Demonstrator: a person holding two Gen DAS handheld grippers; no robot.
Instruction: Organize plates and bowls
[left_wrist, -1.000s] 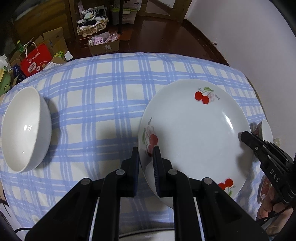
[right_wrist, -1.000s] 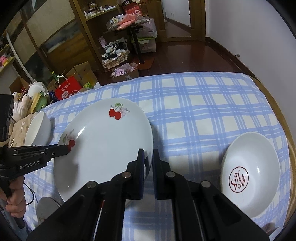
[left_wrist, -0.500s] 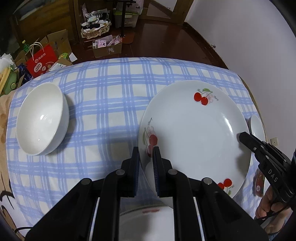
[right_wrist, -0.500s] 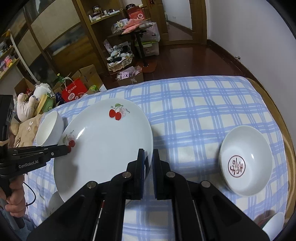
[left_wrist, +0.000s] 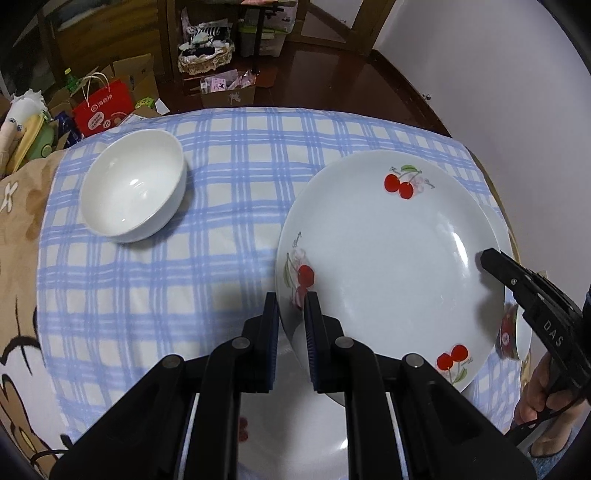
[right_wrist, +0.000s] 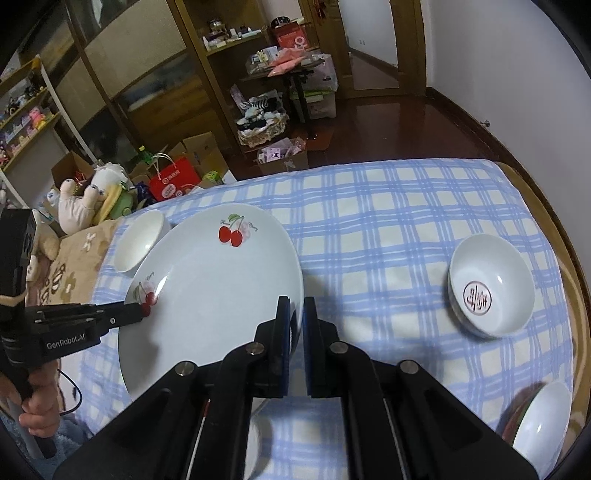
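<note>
Plate (left_wrist: 388, 258) higher, between both tools' pads

The cherry plate (left_wrist: 388, 258) has risen higher above the checked cloth (left_wrist: 221, 184), carried toward the plain white bowl (left_wrist: 133, 192).

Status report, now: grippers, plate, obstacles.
Both hand-held grippers, left and right, shut on cherry plate rims. Plate lifted over checked cloth. White bowl clear.

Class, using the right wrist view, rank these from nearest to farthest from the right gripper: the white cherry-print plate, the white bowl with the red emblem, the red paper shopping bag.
1. White cherry-print plate: clamped at its rim in the right gripper.
2. White bowl with the red emblem: on the checked cloth, to the right.
3. Red paper shopping bag: on the floor beyond the table, upper left.
</note>
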